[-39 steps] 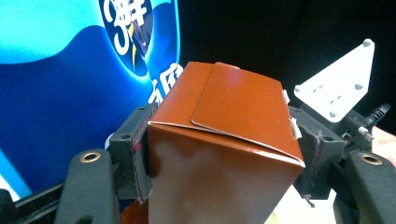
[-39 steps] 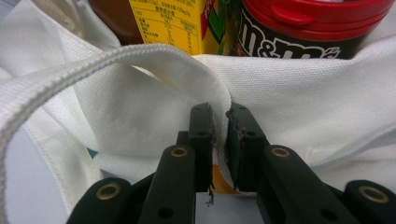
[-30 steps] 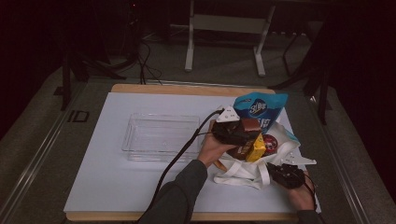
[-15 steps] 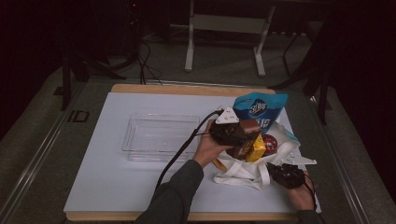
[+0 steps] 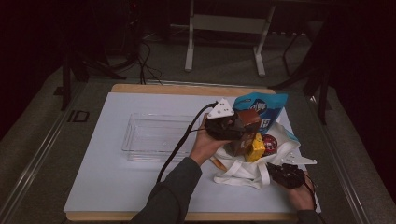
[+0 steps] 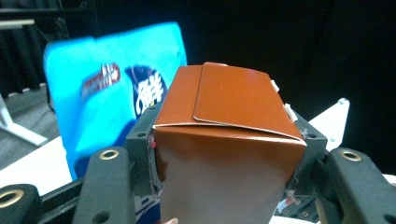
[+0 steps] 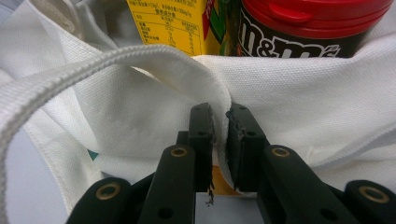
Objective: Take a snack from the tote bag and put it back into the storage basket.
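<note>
The brown cardboard carton [image 6: 226, 154], clamped by the just-closed left gripper [image 5: 233, 128], has been raised from the white canvas bag [image 5: 243, 170] toward twelve o'clock; the right gripper [image 7: 219, 140] pinches the bag's edge.

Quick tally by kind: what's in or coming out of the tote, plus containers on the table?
Boxes: 2, brown box, yellow box
Bags: 1, blue bag
Jars: 1, red-lidded jar
Totes: 1, white tote
Trays: 1, clear tray
Total: 6
</note>
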Demonstrator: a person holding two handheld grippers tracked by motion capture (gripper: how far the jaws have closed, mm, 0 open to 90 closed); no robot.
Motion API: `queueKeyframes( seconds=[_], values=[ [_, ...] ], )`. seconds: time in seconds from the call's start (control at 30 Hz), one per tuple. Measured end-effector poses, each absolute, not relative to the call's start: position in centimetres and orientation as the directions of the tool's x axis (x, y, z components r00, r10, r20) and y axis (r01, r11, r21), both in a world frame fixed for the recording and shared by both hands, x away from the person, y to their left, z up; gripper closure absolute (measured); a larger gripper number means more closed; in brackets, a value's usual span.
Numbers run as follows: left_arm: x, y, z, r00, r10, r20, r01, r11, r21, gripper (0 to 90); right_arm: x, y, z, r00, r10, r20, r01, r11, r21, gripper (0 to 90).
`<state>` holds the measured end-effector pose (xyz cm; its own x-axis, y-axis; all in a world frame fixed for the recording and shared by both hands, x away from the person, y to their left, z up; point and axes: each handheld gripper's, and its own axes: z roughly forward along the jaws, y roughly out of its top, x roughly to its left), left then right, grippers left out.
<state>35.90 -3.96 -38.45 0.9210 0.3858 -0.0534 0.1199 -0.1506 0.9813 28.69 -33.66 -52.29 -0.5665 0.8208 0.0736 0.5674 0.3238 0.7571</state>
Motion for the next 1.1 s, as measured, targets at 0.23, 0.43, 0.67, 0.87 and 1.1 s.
queueKeyframes(
  seconds=[0.23,0.43,0.67,0.87,1.1],
  values=[
    [35.9,-2.4,-37.5,0.922,0.378,-0.085,0.134,-0.106,0.985,42.7,28.7,-33.7,-52.3,-0.566,0.820,0.079,0.569,0.319,0.758,80.3],
    [35.8,-1.2,-37.0,0.918,0.386,-0.086,0.135,-0.101,0.986,42.6,28.7,-33.8,-52.3,-0.564,0.821,0.085,0.571,0.313,0.759,80.2],
    [35.7,0.5,-36.3,0.926,0.364,-0.104,0.144,-0.086,0.986,42.6,28.7,-33.8,-52.3,-0.565,0.820,0.087,0.571,0.313,0.759,80.2],
    [35.5,2.0,-35.7,0.925,0.369,-0.094,0.135,-0.087,0.987,42.6,28.7,-33.8,-52.4,-0.566,0.819,0.091,0.571,0.310,0.760,80.2],
    [35.4,4.2,-34.8,0.919,0.380,-0.099,0.127,-0.051,0.991,42.6,28.7,-33.8,-52.4,-0.565,0.820,0.092,0.571,0.308,0.761,80.2]
  ],
)
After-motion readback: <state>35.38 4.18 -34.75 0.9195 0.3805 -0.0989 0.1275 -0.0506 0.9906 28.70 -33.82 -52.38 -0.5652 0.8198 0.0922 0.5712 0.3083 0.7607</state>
